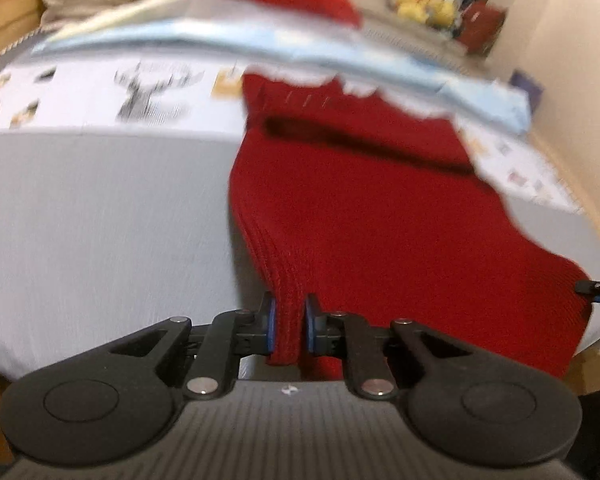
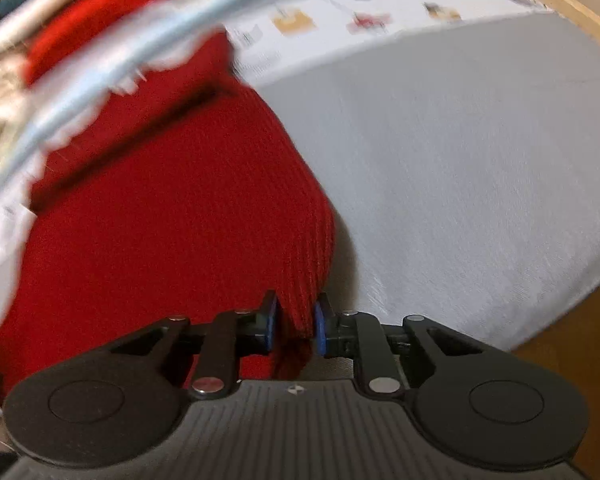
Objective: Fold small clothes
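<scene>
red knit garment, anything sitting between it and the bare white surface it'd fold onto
Nothing visible does. Both grippers pinch the red knit garment at its near edge, the left gripper and the right gripper; the white surface beside it is bare.

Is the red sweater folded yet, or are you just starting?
Just starting. Done: both grippers have caught a near corner of the red knit garment, left gripper and right gripper, fingers pinching the cloth. In hand: that near edge. Left: no fold shows yet; most of it lies flat on the white surface.
</scene>
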{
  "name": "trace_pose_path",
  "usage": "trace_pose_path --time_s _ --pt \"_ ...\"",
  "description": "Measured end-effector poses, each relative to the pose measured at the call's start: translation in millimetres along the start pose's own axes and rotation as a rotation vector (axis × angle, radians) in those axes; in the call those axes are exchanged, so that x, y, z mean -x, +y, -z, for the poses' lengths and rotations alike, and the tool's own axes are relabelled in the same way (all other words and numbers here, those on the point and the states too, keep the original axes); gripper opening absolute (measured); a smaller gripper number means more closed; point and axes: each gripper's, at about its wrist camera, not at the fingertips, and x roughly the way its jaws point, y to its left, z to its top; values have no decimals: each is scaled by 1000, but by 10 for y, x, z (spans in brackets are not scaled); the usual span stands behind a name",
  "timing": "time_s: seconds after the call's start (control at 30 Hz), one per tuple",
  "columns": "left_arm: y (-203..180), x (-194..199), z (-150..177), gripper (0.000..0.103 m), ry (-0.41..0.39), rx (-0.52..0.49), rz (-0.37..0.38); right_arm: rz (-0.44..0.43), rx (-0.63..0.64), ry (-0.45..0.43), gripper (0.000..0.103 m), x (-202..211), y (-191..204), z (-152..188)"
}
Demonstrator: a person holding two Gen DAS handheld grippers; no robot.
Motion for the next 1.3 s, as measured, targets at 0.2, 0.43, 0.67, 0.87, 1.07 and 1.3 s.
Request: trace_pose_path --time_s 0.2,0.43,0.67,0.87,1.07,1.3 --pt "-108 630 -231 10 -142 13 114 -186 -21 -182 16 698 76 -72" --pt "-142 1342 -116 10 -225 25 192 -295 -13 -296 5 1431 -139 120" --pt "-38 1340 101 9 -159 91 182 -281 -22 -277 5 1442 -152 174" --pt "200 1368 -115 9 -201 178 212 -313 -54 -362 5 1699 -167 111" --pt "552 722 -872 8 -219 291 209 -316 -78 -394 5 1287 -30 -487" --pt "751 -627 -1952 7 -163 343 104 -247 -126 -338 5 -27 311 -1599"
